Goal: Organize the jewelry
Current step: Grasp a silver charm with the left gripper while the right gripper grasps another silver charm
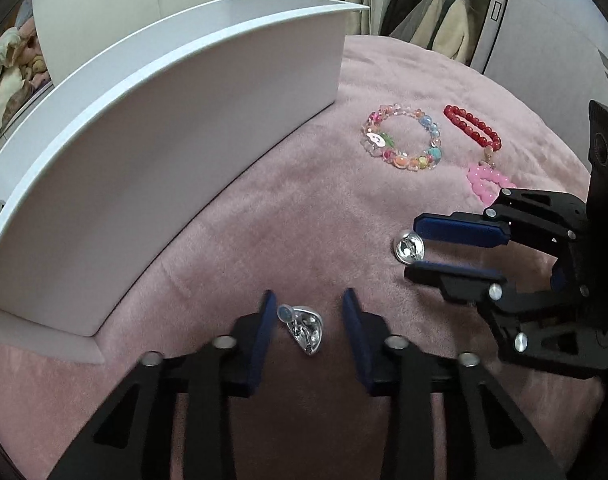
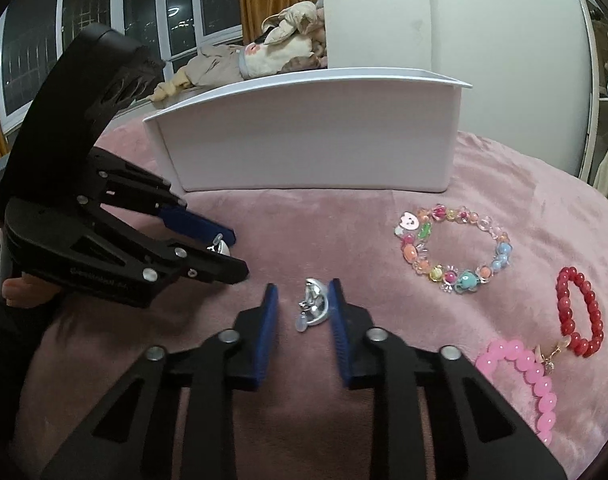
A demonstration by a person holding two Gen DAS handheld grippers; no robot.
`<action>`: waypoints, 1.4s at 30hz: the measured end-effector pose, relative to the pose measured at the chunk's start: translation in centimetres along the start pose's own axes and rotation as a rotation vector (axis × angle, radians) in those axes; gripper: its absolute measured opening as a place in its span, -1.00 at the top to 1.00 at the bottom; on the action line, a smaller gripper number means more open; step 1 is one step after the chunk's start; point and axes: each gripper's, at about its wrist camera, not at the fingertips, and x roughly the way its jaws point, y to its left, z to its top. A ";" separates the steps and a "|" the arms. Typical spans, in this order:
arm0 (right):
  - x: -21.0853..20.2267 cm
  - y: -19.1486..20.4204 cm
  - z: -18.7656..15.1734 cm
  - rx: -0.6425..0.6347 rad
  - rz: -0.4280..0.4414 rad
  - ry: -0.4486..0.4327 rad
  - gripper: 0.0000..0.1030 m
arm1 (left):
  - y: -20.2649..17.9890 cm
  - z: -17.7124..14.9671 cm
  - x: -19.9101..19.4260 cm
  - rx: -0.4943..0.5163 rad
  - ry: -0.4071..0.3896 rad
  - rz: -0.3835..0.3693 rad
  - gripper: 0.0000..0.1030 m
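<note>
Ahead and left of the left gripper [image 1: 308, 312] stands the white box [image 1: 183, 128], its inside hidden; the fingers are spread around a silver earring [image 1: 306, 328], untouched; the right gripper [image 2: 301, 304] likewise straddles a second silver earring [image 2: 314, 306], apart; right of it lie the multicolored bracelet [image 2: 452, 248], red bracelet [image 2: 580, 312] and pink bracelet [image 2: 524, 376] on pink fabric [image 2: 344, 232].

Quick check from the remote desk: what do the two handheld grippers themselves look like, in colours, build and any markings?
Both match: the left gripper and right gripper have matte black plastic linkage arms with triangular cut-outs and silver round pivot bolts. Their jaws carry flat dark blue pads, ribbed on the gripping face. The left gripper's side bears faint embossed lettering, unreadable here. No cables or sleeves show.
</note>
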 end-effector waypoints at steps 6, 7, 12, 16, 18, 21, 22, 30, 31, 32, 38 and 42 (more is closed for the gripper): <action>-0.3 0.0 -0.4 0.001 -0.015 -0.021 0.84 | -0.3 0.1 -0.3 0.010 0.000 0.013 0.54; -0.5 0.1 -0.6 -0.001 -0.019 -0.025 0.87 | -0.4 0.2 -0.4 0.011 -0.001 0.015 0.54; -0.9 -0.3 -0.8 0.009 -0.021 -0.049 0.94 | -0.4 0.4 -1.2 0.009 -0.027 0.024 0.54; -0.9 -1.6 -0.8 0.069 -0.022 -0.043 0.94 | -0.1 0.5 -2.2 -0.007 -0.058 0.024 0.54; -1.1 -2.6 -0.8 0.122 0.001 -0.048 0.77 | 0.2 0.5 -2.4 -0.015 -0.064 0.024 0.54; -1.9 -4.2 -1.1 0.215 0.017 -0.089 -0.51 | 0.4 0.6 -2.6 -0.023 -0.067 0.019 0.54; -2.4 -4.5 -1.2 0.228 0.031 -0.114 -0.46 | 0.4 0.6 -2.6 -0.024 -0.068 0.020 0.54; 0.2 -0.5 -0.5 0.022 -0.027 -0.006 0.16 | 0.4 0.8 -2.5 -0.028 -0.066 0.027 0.53; 0.6 0.0 -0.5 -0.002 -0.044 0.011 0.19 | 0.4 0.8 -2.4 -0.030 -0.064 0.027 0.53; 1.2 0.3 -0.6 -0.020 -0.058 0.035 0.35 | 0.4 0.8 -2.3 -0.031 -0.063 0.027 0.53; 0.7 -0.1 -0.7 0.008 -0.053 0.010 0.65 | 0.6 0.8 -2.7 -0.039 -0.082 0.030 0.55; -0.9 -0.5 -0.8 0.028 -0.069 -0.045 0.65 | 0.9 0.7 -4.3 -0.055 -0.139 0.030 0.55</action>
